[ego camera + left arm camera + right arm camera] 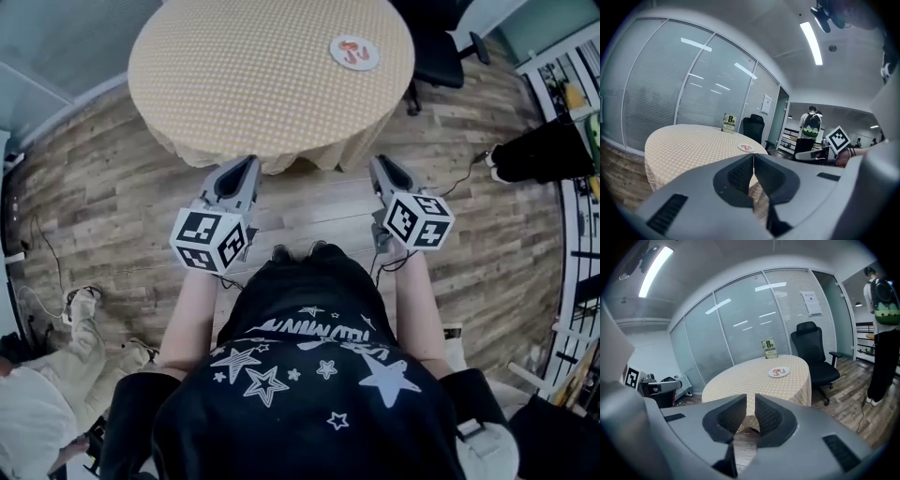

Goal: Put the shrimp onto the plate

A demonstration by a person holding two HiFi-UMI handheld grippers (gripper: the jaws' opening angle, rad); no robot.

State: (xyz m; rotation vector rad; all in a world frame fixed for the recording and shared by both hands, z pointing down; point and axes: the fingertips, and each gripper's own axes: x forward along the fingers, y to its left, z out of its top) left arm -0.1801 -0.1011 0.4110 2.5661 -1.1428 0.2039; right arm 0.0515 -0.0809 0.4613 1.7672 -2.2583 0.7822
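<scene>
Shrimp (353,50) sits on plate (369,64), far side of table (253,84), well ahead of both jaws and off to their right. Left gripper (753,158): jaws closed tip to tip, empty. Right gripper (750,399): jaws a narrow slit apart, nothing between.

Shrimp (776,372) on the plate (787,371), far ahead of the right gripper's (751,399) jaws: too small to count. Sign (769,348) beyond the plate: small print unreadable. Worktop (689,145): near edge hidden behind the left gripper's (753,157) jaws, and far rim cut off at the top of the head view. Bystander (882,343) right of the right jaws: partly cut off by the picture's edge.
</scene>
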